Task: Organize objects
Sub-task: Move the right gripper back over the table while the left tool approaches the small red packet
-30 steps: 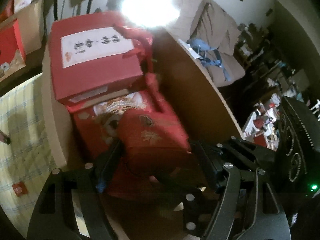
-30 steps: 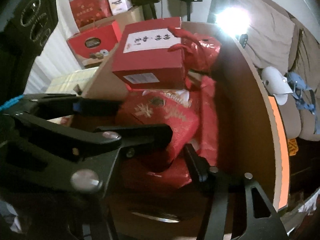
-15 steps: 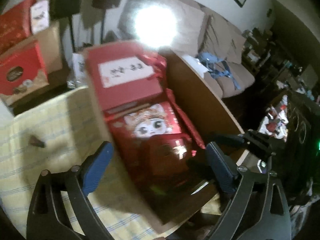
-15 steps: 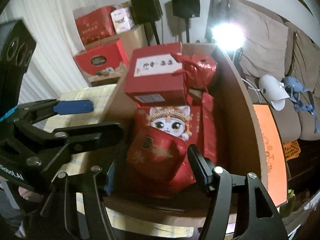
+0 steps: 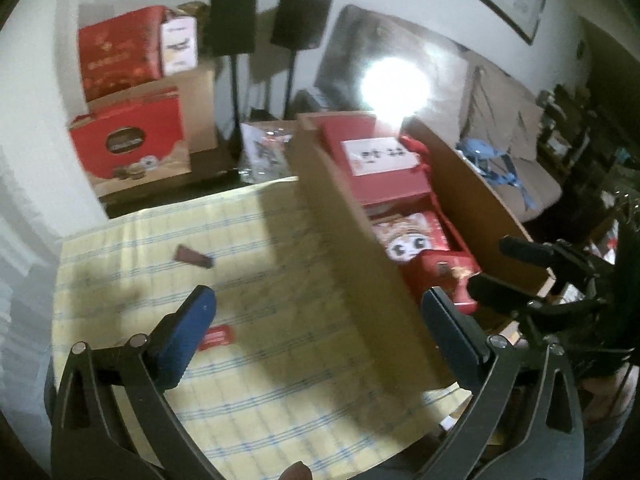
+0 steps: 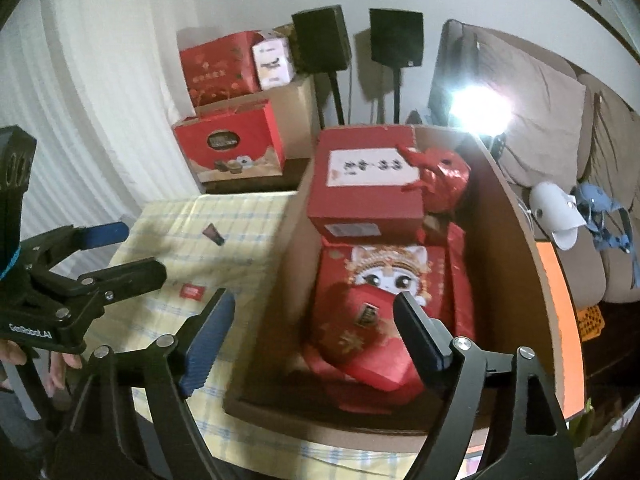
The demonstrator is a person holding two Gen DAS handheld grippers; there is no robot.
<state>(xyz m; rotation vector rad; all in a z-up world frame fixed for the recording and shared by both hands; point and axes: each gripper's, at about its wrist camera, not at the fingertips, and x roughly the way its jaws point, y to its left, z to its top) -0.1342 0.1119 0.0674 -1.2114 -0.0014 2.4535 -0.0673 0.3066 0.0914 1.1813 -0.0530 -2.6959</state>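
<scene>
In the cardboard box point(image 6: 280, 264): red pouch point(image 6: 372, 340), long axis tilted leftward

Glare hides the cardboard box's point(image 6: 516, 248) far corner (characters on the red box's point(image 6: 366, 184) label unreadable).

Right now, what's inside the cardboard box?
The cardboard box holds a labelled red box, a red bag, a cat-print package and a red pouch. Whatever lies beneath them is covered.
</scene>
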